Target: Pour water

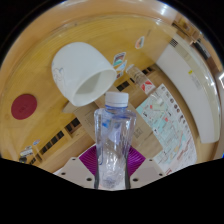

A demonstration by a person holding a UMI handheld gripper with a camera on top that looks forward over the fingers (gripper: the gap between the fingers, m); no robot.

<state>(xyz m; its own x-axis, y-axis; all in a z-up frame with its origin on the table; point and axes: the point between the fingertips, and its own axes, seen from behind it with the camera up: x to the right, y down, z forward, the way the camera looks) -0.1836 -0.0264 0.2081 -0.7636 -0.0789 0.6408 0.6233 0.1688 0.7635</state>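
Clear plastic water bottle [113, 138], white-capped, stood upright between the tongs' [113, 172] fingers, which were clenched on it. Beyond them, over the wooden floor [40, 135], a white cup [82, 72] lay tipped, mouth toward the bottle.

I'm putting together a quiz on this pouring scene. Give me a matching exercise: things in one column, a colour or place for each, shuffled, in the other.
Things:
1. water bottle
2. white cup
3. red disc
4. gripper

Descriptions:
a. beyond the bottle, mouth tipped toward it
b. clear, white cap, between the jaws
c. flat on the wood, beside the cup
d. purple pads, jaws at the bottle's sides

Pairs: 1-b, 2-a, 3-c, 4-d
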